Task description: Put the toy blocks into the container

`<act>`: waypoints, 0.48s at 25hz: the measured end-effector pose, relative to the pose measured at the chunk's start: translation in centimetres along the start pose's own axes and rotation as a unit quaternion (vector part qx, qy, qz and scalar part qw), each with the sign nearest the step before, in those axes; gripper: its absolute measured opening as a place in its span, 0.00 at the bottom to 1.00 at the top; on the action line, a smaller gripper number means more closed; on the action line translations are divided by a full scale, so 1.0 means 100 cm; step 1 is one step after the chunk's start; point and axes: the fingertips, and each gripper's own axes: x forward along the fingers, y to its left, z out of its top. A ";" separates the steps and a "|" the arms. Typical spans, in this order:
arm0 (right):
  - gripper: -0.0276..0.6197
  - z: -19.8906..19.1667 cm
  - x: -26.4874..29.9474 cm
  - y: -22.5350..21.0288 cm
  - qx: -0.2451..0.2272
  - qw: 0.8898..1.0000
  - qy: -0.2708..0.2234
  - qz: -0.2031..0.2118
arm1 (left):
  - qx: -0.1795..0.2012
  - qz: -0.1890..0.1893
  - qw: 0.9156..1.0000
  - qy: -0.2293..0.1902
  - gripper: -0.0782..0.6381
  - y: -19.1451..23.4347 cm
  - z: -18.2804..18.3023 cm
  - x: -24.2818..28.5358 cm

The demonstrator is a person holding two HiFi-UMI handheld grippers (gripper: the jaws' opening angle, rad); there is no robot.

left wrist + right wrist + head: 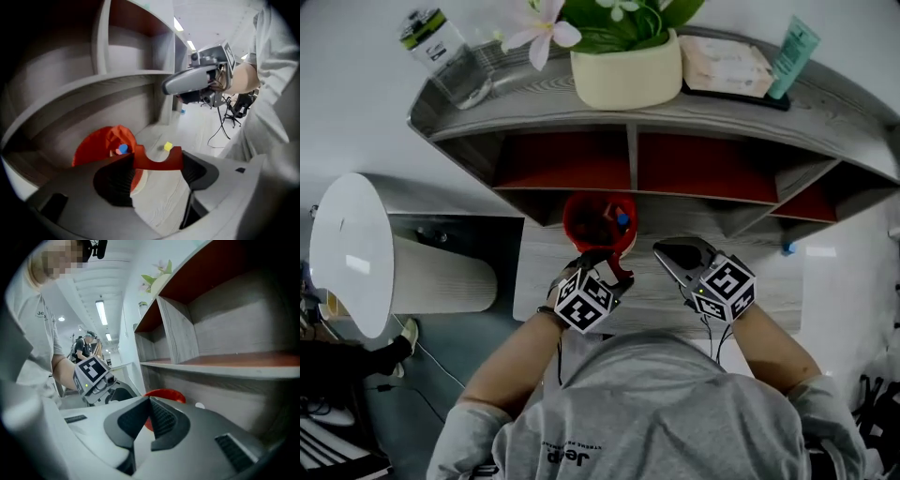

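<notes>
left gripper (158,157) clamped on red arch block (157,164) beside red container (93,143), we only spot the yellow block (168,146) in its view, right gripper (149,401) pinched closed, probably empty

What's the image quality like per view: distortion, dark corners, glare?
Left gripper view: strong fisheye, black corners, shelf edges bowed, red arch block sharp. Right gripper view: same warping, dark rim, ceiling lights glaring white. Head view: evenly lit, dim, sharp, milder curvature.
</notes>
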 end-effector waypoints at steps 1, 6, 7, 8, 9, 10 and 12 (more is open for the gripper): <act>0.04 0.008 0.005 0.000 -0.007 1.000 -0.002 0.002 | 0.001 0.010 1.000 -0.006 0.59 0.009 0.007 -0.008; 0.04 0.042 0.028 0.001 -0.029 1.000 -0.006 0.009 | 0.006 0.051 0.999 -0.014 0.59 0.056 0.025 -0.030; 0.04 0.047 0.032 0.001 -0.032 0.999 -0.007 0.010 | 0.006 0.056 0.998 -0.013 0.59 0.064 0.027 -0.032; 0.04 0.052 0.035 0.001 -0.035 0.999 -0.007 0.011 | 0.007 0.060 0.998 -0.011 0.59 0.071 0.028 -0.033; 0.04 0.055 0.039 0.000 -0.037 0.999 -0.006 0.011 | 0.008 0.064 0.998 -0.008 0.59 0.078 0.029 -0.033; 0.04 0.058 0.042 0.000 -0.039 0.999 -0.006 0.012 | 0.008 0.067 0.998 -0.006 0.59 0.084 0.029 -0.032; 0.04 0.061 0.048 -0.001 -0.041 0.999 -0.002 0.012 | 0.008 0.070 0.998 0.001 0.59 0.094 0.027 -0.030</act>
